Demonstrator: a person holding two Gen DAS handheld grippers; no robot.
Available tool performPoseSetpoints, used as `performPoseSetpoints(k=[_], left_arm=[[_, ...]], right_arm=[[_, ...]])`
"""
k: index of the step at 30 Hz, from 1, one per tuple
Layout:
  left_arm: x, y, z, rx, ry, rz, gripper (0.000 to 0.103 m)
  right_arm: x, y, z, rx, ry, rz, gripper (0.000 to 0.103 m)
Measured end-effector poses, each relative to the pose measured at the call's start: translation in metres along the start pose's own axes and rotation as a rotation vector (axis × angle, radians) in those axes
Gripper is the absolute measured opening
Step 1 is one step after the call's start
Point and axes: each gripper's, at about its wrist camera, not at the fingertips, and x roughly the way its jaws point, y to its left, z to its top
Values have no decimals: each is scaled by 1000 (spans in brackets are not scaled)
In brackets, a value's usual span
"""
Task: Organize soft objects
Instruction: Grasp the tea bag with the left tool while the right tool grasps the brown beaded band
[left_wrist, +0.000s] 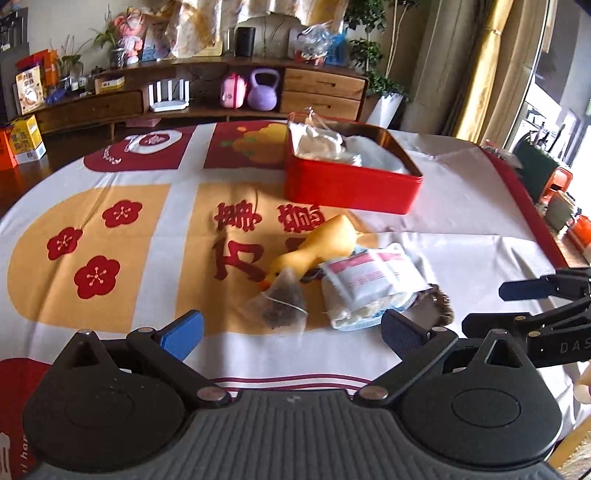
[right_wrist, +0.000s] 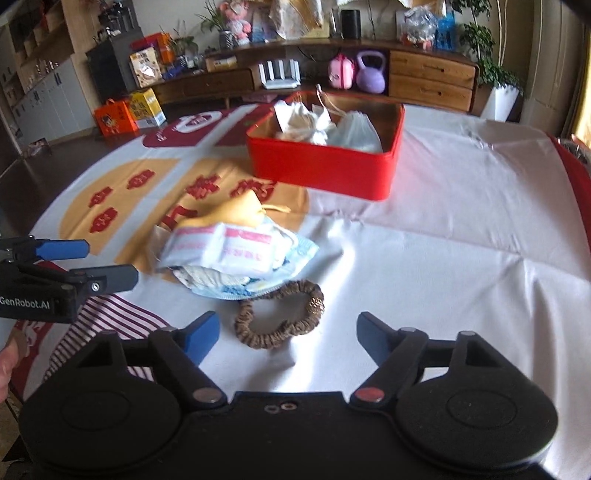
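Left gripper (left_wrist: 291, 334): jaws spread wide, holding nothing, poised above the printed white, red and orange tablecloth (left_wrist: 147, 229). Right gripper (right_wrist: 288, 338): jaws likewise spread, empty.

In the left wrist view, a translucent pyramid tea bag (left_wrist: 282, 302) lies at 12 o'clock just ahead of the left fingertips. A yellow rubber duck toy (left_wrist: 317, 245) lies on its side just beyond the tea bag. A white pink-printed sachet packet (left_wrist: 365, 275) sits at 1 o'clock atop a blue-edged soft pile (right_wrist: 255, 286).

In the right wrist view, a brown woven fabric scrunchie (right_wrist: 280, 314) lies between the right fingertips, touching the pile's near edge.

A red rectangular metal tin (left_wrist: 347, 184) stands further off at 12 o'clock, well apart from the pile, containing white cloth pouches (right_wrist: 314, 122).
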Motion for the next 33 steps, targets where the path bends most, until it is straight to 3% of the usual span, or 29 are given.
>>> performPoseSetpoints(k=[9, 18, 23, 27, 29, 33], left_arm=[[28, 9, 2, 30, 9, 52, 103], [48, 10, -2, 46, 31, 72, 102], [53, 7, -2, 69, 24, 62, 100], [60, 4, -2, 90, 48, 48, 80], [61, 3, -3, 97, 45, 59, 77], [59, 6, -3, 93, 31, 63, 63]], right_arm=[[22, -5, 1, 13, 37, -13, 68], [42, -4, 2, 12, 74, -28, 48], [43, 5, 0, -30, 71, -57, 49], [43, 8, -2, -52, 63, -80, 44], [42, 9, -3, -58, 60, -86, 38], [42, 12, -3, -57, 56, -91, 28]])
